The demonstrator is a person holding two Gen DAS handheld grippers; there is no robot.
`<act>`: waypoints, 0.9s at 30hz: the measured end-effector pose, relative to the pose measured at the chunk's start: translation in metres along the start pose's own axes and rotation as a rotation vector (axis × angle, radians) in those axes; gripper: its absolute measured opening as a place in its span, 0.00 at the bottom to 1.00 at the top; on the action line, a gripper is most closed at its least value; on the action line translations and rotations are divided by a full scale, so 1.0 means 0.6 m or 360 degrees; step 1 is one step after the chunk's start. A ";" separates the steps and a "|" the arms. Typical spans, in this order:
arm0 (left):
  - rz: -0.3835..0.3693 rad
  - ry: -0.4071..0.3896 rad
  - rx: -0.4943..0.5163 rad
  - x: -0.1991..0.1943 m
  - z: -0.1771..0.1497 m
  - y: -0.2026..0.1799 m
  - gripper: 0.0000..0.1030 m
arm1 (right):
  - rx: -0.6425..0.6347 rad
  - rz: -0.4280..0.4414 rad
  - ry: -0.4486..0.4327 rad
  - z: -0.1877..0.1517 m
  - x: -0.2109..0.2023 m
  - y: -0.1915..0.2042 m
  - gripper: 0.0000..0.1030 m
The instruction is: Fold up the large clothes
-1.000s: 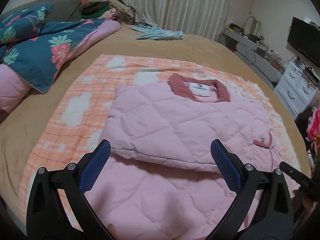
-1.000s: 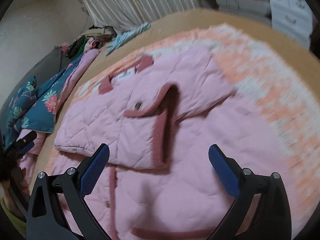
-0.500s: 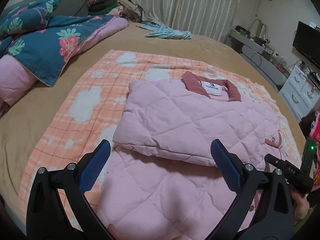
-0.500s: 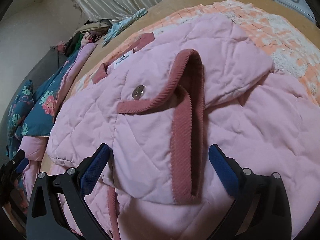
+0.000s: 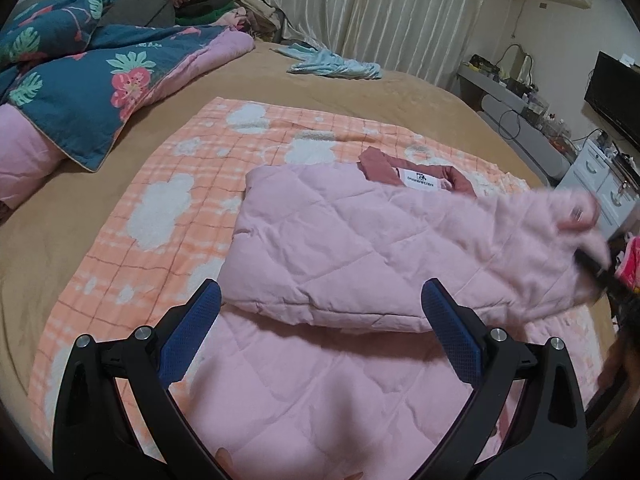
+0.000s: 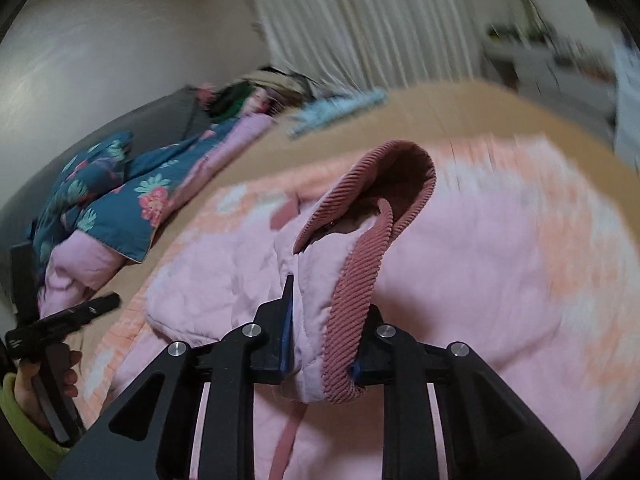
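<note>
A pink quilted jacket (image 5: 344,256) with a dark pink collar lies partly folded on an orange checked blanket (image 5: 168,184) on the bed. My left gripper (image 5: 320,336) is open and empty, hovering over the jacket's near part. My right gripper (image 6: 324,340) is shut on the jacket's sleeve cuff (image 6: 356,280), a ribbed dark pink band, and holds the sleeve lifted. In the left wrist view the raised sleeve (image 5: 560,240) shows blurred at the right.
A blue floral quilt (image 5: 80,80) and pink bedding lie at the left of the bed. A light blue garment (image 5: 336,66) lies at the far side. Curtains, a desk, a white drawer unit (image 5: 600,184) and a TV stand to the right.
My right gripper closed on the sleeve cuff and lifted the sleeve. The left gripper stayed open and drew back slightly.
</note>
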State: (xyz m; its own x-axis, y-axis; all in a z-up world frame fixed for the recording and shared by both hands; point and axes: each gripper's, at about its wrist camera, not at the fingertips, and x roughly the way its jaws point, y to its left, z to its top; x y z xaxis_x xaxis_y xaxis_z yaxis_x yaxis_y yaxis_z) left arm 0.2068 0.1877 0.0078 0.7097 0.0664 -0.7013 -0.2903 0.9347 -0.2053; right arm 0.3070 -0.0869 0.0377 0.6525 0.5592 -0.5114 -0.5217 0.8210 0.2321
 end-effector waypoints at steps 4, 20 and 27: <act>0.0001 -0.0008 0.0032 0.010 0.019 -0.019 0.91 | -0.0183 -0.0070 -0.0060 0.060 -0.012 0.007 0.19; -0.0007 0.0091 0.0199 0.088 0.044 -0.104 0.91 | -0.0045 -0.0253 0.0181 -0.001 0.101 -0.076 0.20; -0.0030 0.0131 0.0231 0.116 0.044 -0.123 0.91 | -0.0042 -0.0310 0.0239 -0.013 0.119 -0.088 0.30</act>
State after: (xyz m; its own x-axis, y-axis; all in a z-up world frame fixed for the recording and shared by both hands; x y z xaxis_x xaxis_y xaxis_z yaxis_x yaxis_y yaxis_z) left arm 0.2943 0.1324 -0.0077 0.6577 0.0251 -0.7529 -0.1774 0.9765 -0.1224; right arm 0.3765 -0.0912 -0.0175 0.6542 0.3654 -0.6622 -0.4093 0.9073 0.0963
